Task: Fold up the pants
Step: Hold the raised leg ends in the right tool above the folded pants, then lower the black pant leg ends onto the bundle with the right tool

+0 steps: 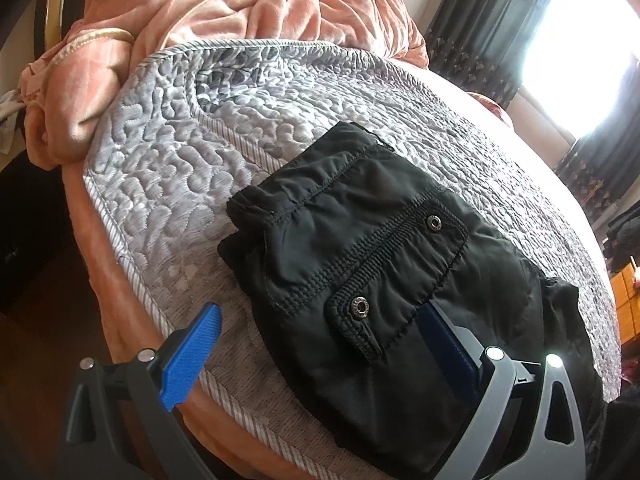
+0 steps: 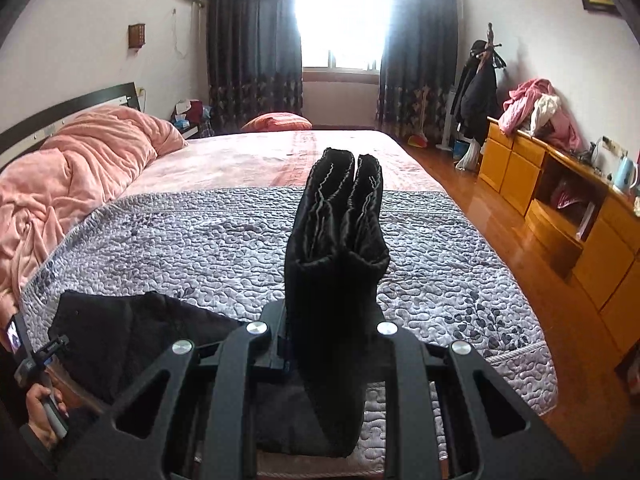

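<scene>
Your light comes from one source, the window [image 2: 344,12], and it is blown out to pure white in both views, so nothing of the panes shows. In the left wrist view the glare [image 1: 580,40] spills over the dark curtains [image 1: 492,28] and washes the upper right corner pale. The black pants [image 1: 360,260] read as near-solid shadow; only the stitching and two snaps catch light. In the right wrist view they stand backlit, their folds barely separable. The quilted bedspread [image 2: 200,248] is evenly lit and sharp. You get heavy fisheye bending: walls curve, corners go black, and the bed edge bows.
</scene>
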